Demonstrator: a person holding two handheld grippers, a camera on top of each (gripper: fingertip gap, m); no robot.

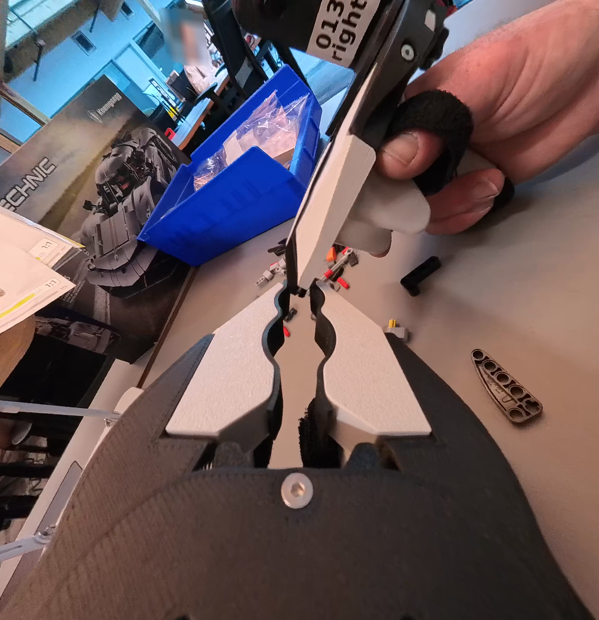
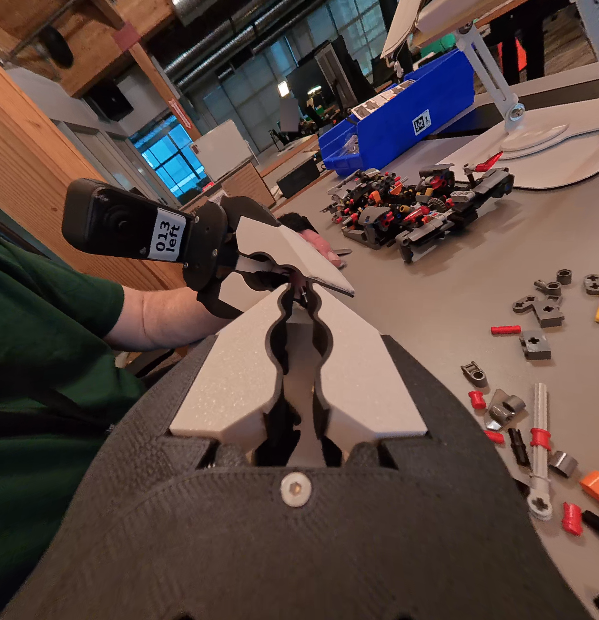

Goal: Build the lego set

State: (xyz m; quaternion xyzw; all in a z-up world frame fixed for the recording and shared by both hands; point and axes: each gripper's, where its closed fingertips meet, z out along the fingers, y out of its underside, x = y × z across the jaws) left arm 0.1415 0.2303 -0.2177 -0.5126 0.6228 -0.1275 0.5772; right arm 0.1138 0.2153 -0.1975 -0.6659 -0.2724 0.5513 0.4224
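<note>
While the grippers meet tip to tip above the table (image 2: 425,302), both stand slightly parted. The right gripper (image 2: 300,295) nips a small black pin (image 2: 304,297); whether the left gripper (image 1: 298,292) grips anything is unclear.

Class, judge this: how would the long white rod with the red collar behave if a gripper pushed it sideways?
The white rod looks round, so it would probably roll. Its red collar and wider end might make it swerve. It seems stiff and light.
</note>
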